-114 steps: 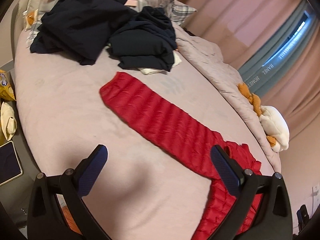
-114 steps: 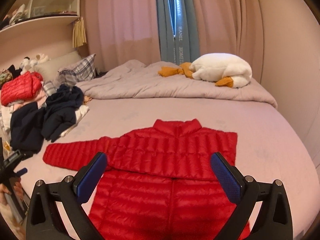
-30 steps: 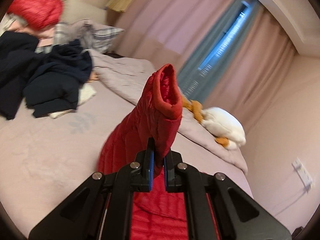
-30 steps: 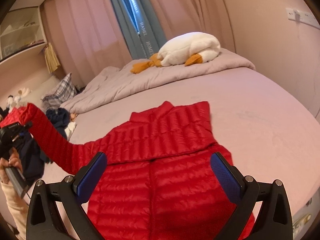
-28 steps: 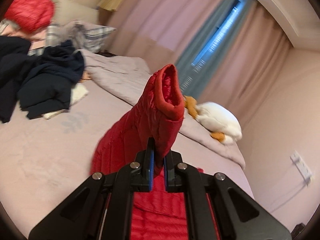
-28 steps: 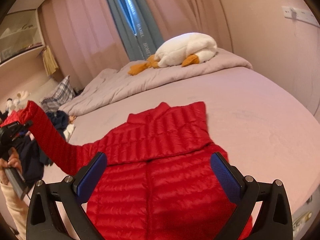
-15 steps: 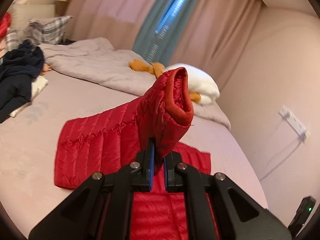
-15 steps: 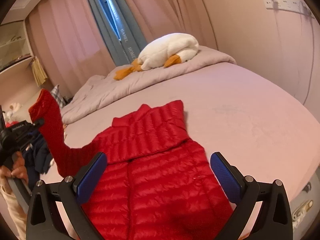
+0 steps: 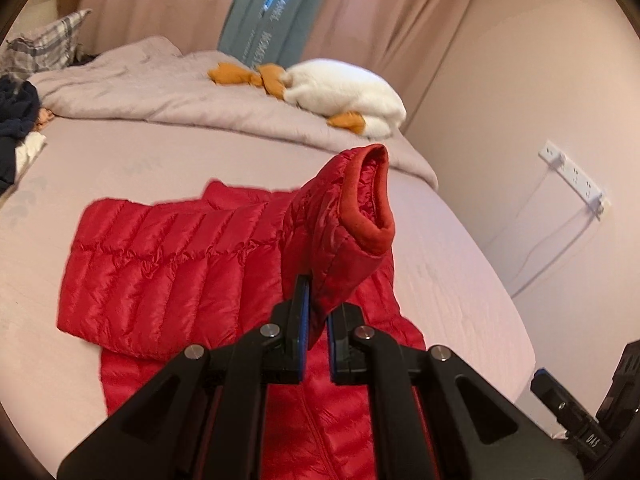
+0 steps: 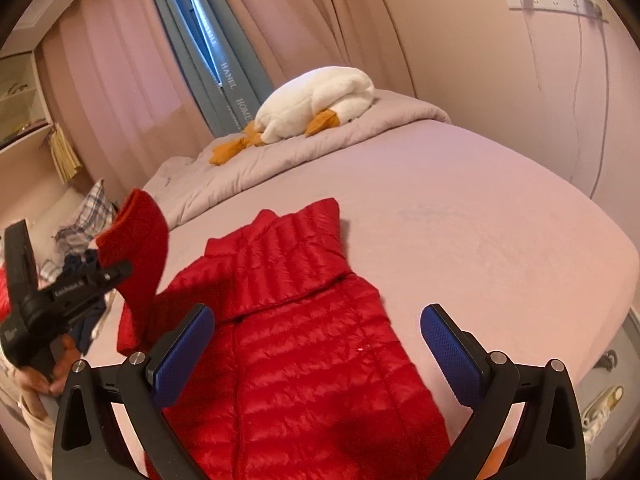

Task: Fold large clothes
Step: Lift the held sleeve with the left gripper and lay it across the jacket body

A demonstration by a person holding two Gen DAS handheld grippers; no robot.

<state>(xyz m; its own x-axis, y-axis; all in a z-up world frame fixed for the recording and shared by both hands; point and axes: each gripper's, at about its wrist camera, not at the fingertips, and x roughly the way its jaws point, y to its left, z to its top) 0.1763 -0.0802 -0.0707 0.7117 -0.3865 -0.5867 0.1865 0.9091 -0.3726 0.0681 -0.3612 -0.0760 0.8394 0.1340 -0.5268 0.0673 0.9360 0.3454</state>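
Across the bed [image 10: 480, 216], near its foot edge, lies the red jacket [image 10: 312, 344], front up, collar toward the rumpled duvet [image 10: 320, 144]. Judging by how it lies, the fold is at an early stage: one sleeve looks already turned in, leaving a straight side toward the wall, and the other sleeve [image 9: 336, 236] is lifted off the mattress, its cuff in the air above the chest panel. Laying that sleeve across the front is not yet done, and the body has not been doubled over at all, so most of the work is left.

The left gripper [image 9: 316, 344] has its fingers clenched on the sleeve just below the cuff; from the right wrist view the same gripper [image 10: 100, 272] shows at the left with the person's hand [image 10: 36, 376] under it. The right gripper [image 10: 316, 356] hovers over the lower half of the jacket, fingers spread wide and grasping nothing.

Round about: the duvet bunched along the far edge of the bed with a white plush goose [image 10: 320, 100] on it, well apart from the jacket; dark clothes [image 9: 12, 120] piled toward the head corner beside a plaid pillow [image 9: 40, 48]; a power strip [image 9: 572, 176] on the wall. Nothing lies on the bare sheet around the jacket, so I judge the sleeve's way down to be free.
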